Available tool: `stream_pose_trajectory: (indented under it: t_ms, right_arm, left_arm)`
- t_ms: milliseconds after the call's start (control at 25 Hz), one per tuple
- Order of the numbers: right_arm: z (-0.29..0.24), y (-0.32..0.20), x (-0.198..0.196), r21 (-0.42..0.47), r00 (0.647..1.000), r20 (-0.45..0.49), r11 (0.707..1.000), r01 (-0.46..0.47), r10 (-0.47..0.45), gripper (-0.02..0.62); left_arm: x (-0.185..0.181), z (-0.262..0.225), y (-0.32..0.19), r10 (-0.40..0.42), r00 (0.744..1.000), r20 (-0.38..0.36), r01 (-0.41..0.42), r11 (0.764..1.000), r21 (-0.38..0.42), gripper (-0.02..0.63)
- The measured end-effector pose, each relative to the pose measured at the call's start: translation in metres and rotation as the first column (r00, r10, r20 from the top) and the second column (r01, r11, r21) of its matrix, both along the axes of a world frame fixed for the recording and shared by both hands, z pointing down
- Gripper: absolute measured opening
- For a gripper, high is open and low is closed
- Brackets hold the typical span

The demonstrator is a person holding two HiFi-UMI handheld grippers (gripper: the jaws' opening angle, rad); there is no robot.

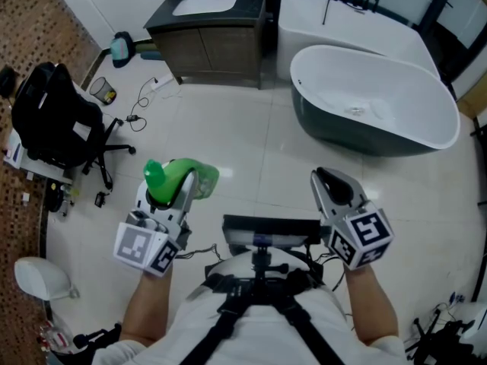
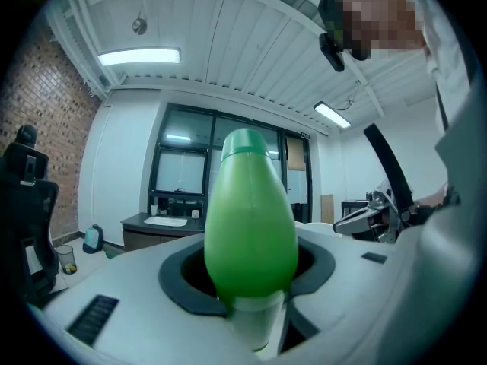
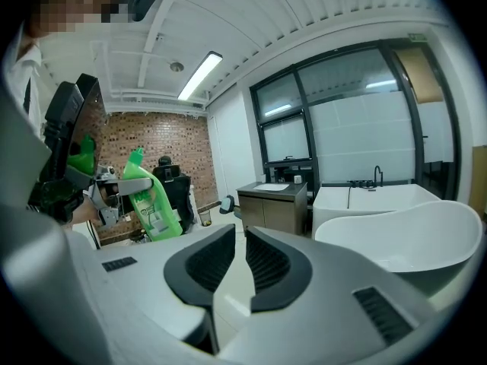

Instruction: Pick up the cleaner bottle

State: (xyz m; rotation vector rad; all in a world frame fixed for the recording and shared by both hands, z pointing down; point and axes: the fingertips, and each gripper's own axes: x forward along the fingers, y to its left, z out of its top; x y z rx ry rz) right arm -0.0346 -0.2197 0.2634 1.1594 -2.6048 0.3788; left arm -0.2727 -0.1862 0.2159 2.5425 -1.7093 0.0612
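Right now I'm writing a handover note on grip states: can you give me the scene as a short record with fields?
Left gripper: shut on the green cleaner bottle, held up off the floor
Right gripper: jaws a narrow gap apart, nothing between them
Ahead: bathtub at right, vanity with a sink behind it
Left side: black office chair
Task status: bottle is in the grip and lifted
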Motion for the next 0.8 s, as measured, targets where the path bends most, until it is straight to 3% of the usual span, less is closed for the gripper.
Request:
stream_pose_trajectory:
  t_ms: [800]
  right_arm:
    - [0.000,0.002,-0.011,-0.012,0.998,-0.027,0.998,0.056,-0.056,0.003]
  left_arm:
    - [0.012,0.013,0.023,0.051,0.999,0.015,-0.050,0.998,-0.046,0.172]
